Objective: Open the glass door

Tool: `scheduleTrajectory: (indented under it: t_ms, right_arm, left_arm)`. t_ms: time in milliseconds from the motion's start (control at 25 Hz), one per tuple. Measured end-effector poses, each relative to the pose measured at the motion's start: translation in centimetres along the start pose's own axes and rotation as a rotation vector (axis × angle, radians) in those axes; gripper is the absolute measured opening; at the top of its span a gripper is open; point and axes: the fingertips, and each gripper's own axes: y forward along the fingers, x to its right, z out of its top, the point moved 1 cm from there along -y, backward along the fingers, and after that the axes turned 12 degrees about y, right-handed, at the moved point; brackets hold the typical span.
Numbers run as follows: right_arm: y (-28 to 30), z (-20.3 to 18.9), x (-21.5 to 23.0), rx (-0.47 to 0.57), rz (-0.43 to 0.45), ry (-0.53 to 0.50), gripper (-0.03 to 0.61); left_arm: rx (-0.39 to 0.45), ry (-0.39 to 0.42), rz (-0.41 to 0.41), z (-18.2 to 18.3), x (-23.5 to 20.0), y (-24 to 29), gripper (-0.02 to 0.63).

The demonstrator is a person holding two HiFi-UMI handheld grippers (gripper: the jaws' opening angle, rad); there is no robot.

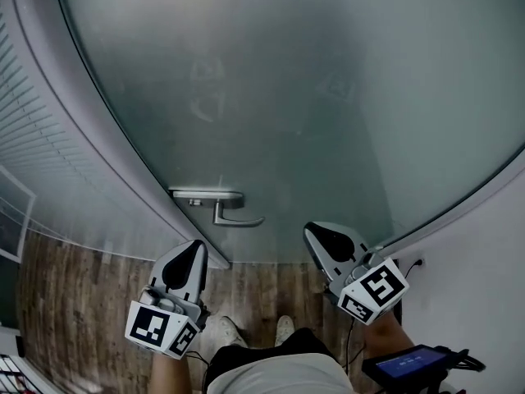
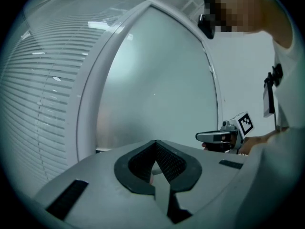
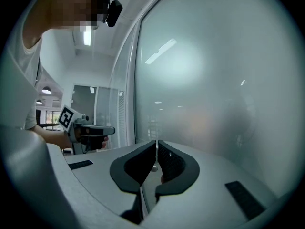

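Frosted glass door (image 1: 328, 97) stands shut in its pale frame (image 1: 107, 162); metal lever handle (image 1: 225, 208) sits near the door's left edge, lever level. Left gripper (image 1: 195, 246) clenched, jaws together, nothing between them; held just below the handle, apart from it. Right gripper (image 1: 312, 231) likewise clenched and empty; it faces the glass to the handle's right. Wood floor (image 1: 82, 277) underfoot.

Frosted glass door (image 1: 328, 97), lever handle (image 1: 238, 222) level, seemingly shut.
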Motion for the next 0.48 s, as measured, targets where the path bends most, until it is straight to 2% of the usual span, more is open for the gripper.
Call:
scheduleTrajectory:
  t_ms: [160,240,480]
  right_arm:
    - [1.8,-0.5,-0.4,0.009,-0.001,0.048,0.007]
    - [2.8,-0.7,-0.5,-0.01,-0.002,0.033,0.036]
    - [5.6,-2.3,-1.1,-0.187,0.054,-0.085,0.122]
  left_arm:
    - [-0.001,-0.011,-0.037,-1.2,-1.8,0.5,0.0]
    - [-0.001,-0.03,-0.049,-1.6,-2.7,0.6,0.0]
    - [-0.01,-0.057,-0.076,-1.8,-3.5,0.5,0.0]
